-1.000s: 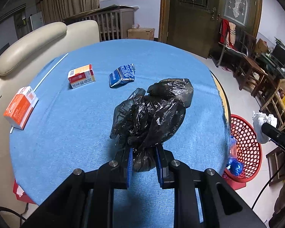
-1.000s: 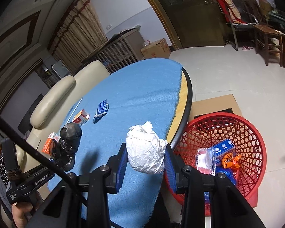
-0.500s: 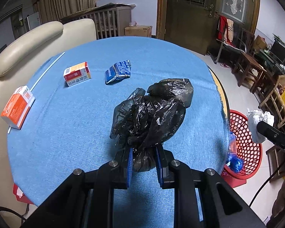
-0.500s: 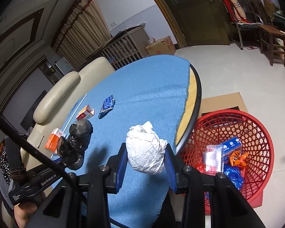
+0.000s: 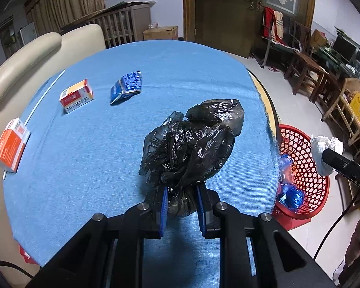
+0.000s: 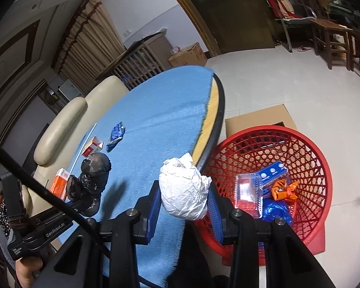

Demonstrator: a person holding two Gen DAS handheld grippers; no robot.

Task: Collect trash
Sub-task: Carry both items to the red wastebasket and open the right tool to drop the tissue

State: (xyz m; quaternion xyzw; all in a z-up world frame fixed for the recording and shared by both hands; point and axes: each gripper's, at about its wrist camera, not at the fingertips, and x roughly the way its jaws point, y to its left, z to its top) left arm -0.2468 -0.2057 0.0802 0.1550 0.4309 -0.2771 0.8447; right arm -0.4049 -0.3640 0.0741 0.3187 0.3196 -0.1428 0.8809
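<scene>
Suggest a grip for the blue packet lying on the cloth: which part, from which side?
Judging by its pose, take the blue packet across its short width near the middle, coming from above. It lies flat and crumpled on the blue cloth, clear of the red-and-white box beside it, so there is room for both fingers.

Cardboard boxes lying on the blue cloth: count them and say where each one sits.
2. One orange box lies at the cloth's edge nearest the sofa. One red-and-white box lies further in, beside the blue packet. The black bag may hide more.
</scene>
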